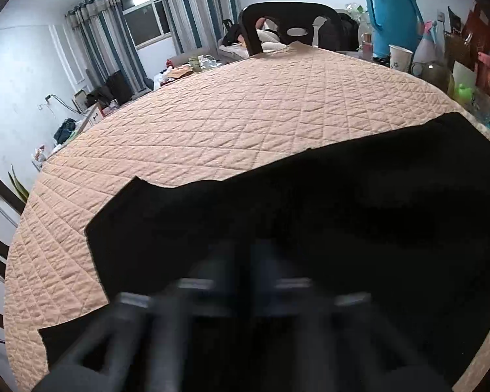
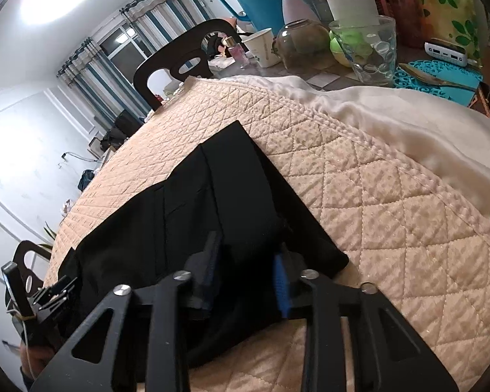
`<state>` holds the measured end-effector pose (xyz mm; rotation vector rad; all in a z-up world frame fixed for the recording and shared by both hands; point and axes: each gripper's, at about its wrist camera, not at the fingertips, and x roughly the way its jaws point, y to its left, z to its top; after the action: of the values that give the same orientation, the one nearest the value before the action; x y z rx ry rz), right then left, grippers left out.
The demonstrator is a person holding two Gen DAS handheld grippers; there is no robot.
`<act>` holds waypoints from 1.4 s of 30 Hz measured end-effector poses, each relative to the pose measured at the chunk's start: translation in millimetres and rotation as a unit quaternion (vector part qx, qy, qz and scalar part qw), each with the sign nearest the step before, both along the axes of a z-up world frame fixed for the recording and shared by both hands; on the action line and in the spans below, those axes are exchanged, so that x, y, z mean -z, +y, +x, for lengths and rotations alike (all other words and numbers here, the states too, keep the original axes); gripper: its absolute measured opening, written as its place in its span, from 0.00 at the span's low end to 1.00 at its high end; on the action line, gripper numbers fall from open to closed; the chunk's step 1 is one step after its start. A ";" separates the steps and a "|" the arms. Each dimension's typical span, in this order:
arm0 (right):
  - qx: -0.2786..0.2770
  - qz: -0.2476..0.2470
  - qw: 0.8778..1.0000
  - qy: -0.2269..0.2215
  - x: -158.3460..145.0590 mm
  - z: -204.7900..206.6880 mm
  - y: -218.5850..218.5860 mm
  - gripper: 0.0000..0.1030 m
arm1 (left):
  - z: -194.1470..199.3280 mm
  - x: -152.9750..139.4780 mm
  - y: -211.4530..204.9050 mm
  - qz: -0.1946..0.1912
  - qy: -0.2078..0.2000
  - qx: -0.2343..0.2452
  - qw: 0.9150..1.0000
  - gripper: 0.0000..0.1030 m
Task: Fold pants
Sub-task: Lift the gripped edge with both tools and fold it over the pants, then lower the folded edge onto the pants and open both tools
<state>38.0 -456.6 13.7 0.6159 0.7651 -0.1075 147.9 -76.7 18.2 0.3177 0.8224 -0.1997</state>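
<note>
1. Your left gripper (image 1: 243, 254) is blurred in its own view; its two fingers stand side by side with almost no gap, closed together over the black pants (image 1: 326, 228). Whether any cloth is caught between them cannot be told against the dark fabric.
2. Your right gripper (image 2: 248, 261) points down onto the near right corner of the pants (image 2: 212, 202). Its fingers (image 2: 281, 281), one showing a blue pad, stand a little apart with a bunched fold of the black cloth between them; whether the pads actually press on the cloth cannot be told.
3. The pants lie spread across the near part of the peach quilted cover (image 1: 228, 107), running from near left to far right, with one squared end reaching toward the clutter on the right.
4. In the right wrist view, the left gripper (image 2: 54, 294) shows at the far left edge of the pants.
5. Beyond the cover on the far right stand a blue thermos jug (image 1: 390, 16), a paper cup (image 1: 400, 57) with a small printed pattern, and a glass tumbler (image 2: 370, 49) holding glass pebbles.
6. No brand, label or writing can be read on anything in either view.
7. A dark chair (image 1: 284, 29) stands at the far edge.
</note>
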 end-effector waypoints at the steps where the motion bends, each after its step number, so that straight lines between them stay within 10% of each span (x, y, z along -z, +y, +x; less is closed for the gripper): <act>1: -0.002 -0.003 1.000 -0.002 0.1 1.0 1.1 0.16 | -3.6 -1.3 4.9 0.000 -0.010 -0.006 1.000 0.05; 5: -0.004 0.006 1.000 -0.022 -6.9 -2.3 -0.4 0.09 | -31.9 -24.1 55.9 -0.088 -0.050 -0.057 0.993 0.04; 10: -0.012 0.027 0.998 -0.055 -29.3 -13.8 -5.1 0.08 | -95.7 -52.7 150.6 -0.197 -0.102 -0.153 0.963 0.04; 18: -0.005 0.038 0.998 -0.047 -28.7 -19.0 -8.1 0.07 | -117.1 -4.7 205.4 -0.274 -0.043 -0.237 0.931 0.04; 29: -0.016 0.044 0.997 -0.060 -57.2 -30.1 -8.9 0.07 | -143.5 -44.5 207.3 -0.291 -0.093 -0.224 0.926 0.04; 35: 0.011 0.057 0.998 0.025 -4.0 -28.9 -26.9 0.08 | -137.3 -2.5 215.2 -0.287 -0.025 -0.249 0.925 0.04; 42: -0.011 -0.006 1.000 0.023 -18.5 -30.5 -14.1 0.14 | -152.5 5.7 215.0 -0.269 -0.015 -0.254 0.929 0.06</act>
<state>7.6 -470.8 32.2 0.5939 0.8157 -0.1062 -4.7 138.3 12.5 -0.4097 0.7614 0.0702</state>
